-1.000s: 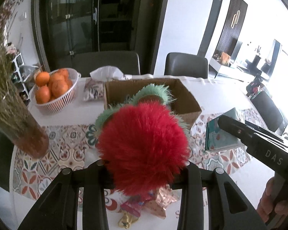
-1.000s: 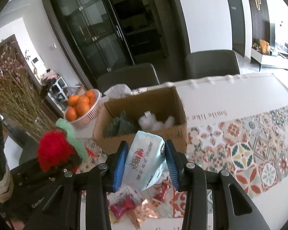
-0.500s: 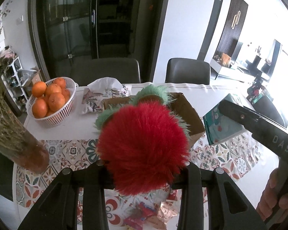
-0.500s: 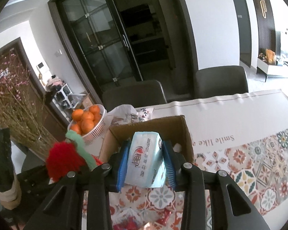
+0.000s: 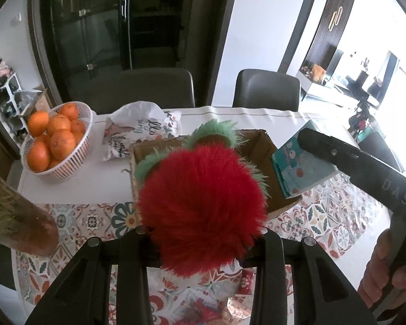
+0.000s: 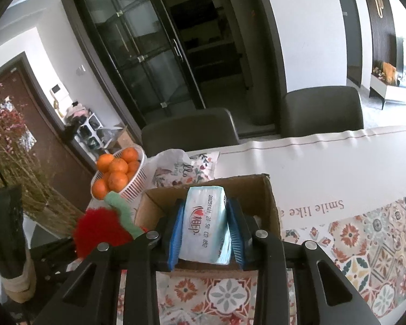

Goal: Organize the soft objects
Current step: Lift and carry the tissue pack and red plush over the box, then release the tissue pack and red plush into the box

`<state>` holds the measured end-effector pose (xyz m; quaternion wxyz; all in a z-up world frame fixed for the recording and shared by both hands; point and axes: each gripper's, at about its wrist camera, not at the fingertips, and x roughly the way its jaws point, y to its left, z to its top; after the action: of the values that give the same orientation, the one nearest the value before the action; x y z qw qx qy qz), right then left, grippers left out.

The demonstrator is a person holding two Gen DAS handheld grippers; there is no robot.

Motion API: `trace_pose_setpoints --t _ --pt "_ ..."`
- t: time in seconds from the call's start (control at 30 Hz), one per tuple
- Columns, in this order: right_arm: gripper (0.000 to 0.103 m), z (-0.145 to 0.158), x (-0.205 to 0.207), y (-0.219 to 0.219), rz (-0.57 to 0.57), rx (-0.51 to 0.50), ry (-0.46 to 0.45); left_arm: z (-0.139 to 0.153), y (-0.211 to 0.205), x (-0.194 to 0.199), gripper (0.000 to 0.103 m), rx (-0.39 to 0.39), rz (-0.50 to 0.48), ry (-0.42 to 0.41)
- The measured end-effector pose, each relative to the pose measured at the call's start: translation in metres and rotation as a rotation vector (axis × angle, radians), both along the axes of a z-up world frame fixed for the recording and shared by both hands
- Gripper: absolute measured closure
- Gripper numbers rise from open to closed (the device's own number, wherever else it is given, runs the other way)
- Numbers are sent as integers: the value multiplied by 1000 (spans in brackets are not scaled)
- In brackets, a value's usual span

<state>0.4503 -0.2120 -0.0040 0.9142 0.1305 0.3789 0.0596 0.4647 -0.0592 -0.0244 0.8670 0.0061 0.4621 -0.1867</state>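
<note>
My left gripper (image 5: 200, 233) is shut on a fluffy red plush with green fuzzy leaves (image 5: 203, 203), held in the air in front of the open cardboard box (image 5: 259, 146). The plush hides most of the box. My right gripper (image 6: 205, 233) is shut on a pale blue tissue pack (image 6: 204, 224), held over the box (image 6: 268, 197). The plush (image 6: 100, 230) shows to its left. In the left wrist view the tissue pack (image 5: 297, 168) hangs at the box's right side.
A white basket of oranges (image 5: 54, 140) and a printed pouch (image 5: 138, 132) sit behind the box. A vase of dried stems (image 5: 16, 216) stands at the left. Loose snack wrappers (image 5: 230, 306) lie on the patterned cloth below. Two dark chairs (image 6: 319, 111) stand beyond the table.
Both grippers have risen and moved forward toward the box. The tissue pack is now over the box opening, and the plush is closer to the box's front edge.
</note>
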Motion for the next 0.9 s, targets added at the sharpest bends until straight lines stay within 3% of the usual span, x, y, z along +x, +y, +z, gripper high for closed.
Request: trace_pose_setpoints --t 0.47,0.63,0.9 --pt "70 -38 39 -2 33 -33 103 -40 -28 40 65 28 -38 98" --pt "70 -41 43 -6 16 -38 118 -51 -36 49 48 52 -44 117" --pt "68 -37 34 -5 0 -78 126 -51 -35 41 43 97 -24 95"
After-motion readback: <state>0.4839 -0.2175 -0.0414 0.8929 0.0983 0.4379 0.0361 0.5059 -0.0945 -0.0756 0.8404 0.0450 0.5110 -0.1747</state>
